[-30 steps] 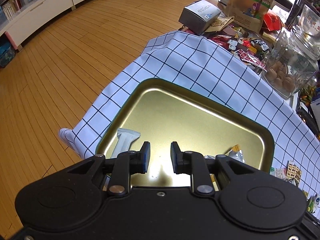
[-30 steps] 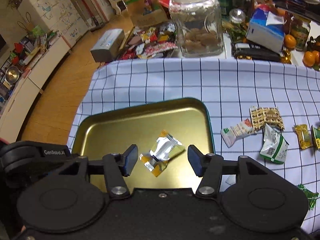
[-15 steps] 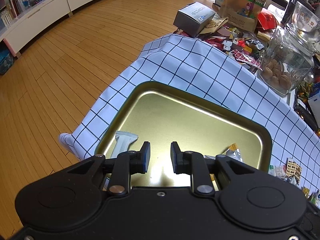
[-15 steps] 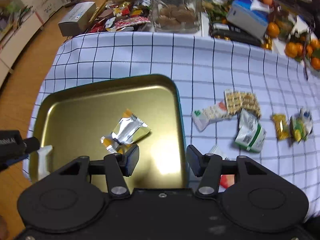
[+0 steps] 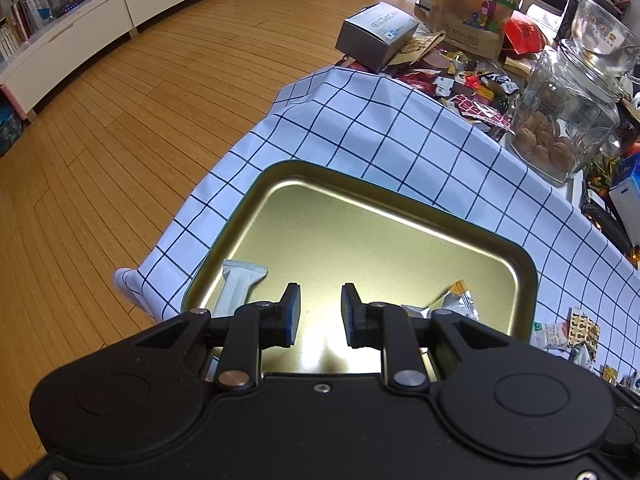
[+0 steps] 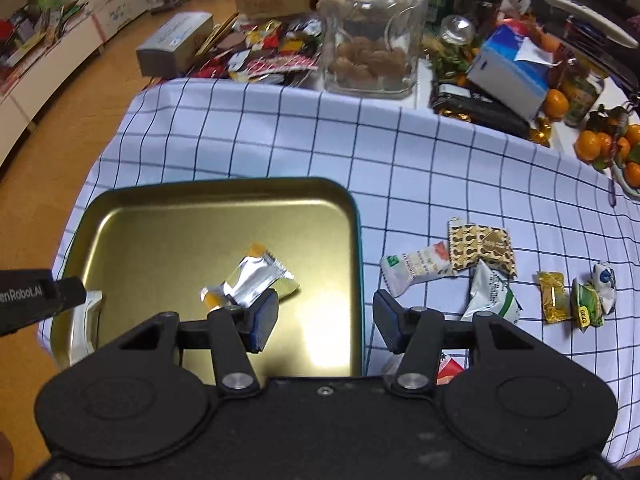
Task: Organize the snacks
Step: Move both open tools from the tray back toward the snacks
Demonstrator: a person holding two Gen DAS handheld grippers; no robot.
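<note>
A gold tray (image 5: pixel 380 224) (image 6: pixel 168 216) lies on the checked tablecloth. In it lie a white stick packet (image 5: pixel 240 284) (image 6: pixel 86 312) at its left end and a silver and orange wrapped snack (image 6: pixel 250 280) (image 5: pixel 456 304). My left gripper (image 5: pixel 318 314) hovers over the tray's near side, open a little and empty. My right gripper (image 6: pixel 326 320) is open and empty above the tray's right rim. Several loose snacks lie on the cloth to the right: a white bar (image 6: pixel 416 266), a brown patterned packet (image 6: pixel 480 246), a green and white packet (image 6: pixel 492 294).
A glass jar of biscuits (image 6: pixel 370 40) (image 5: pixel 560 120), a grey box (image 5: pixel 376 36), a pile of wrappers (image 6: pixel 272 52), a blue tissue box (image 6: pixel 508 72) and oranges (image 6: pixel 604 144) crowd the table's far side. The cloth's left edge drops to the wooden floor (image 5: pixel 100 140).
My right gripper has moved right, from over the silver snack to the tray's right rim, staying open. The left gripper has barely moved.
</note>
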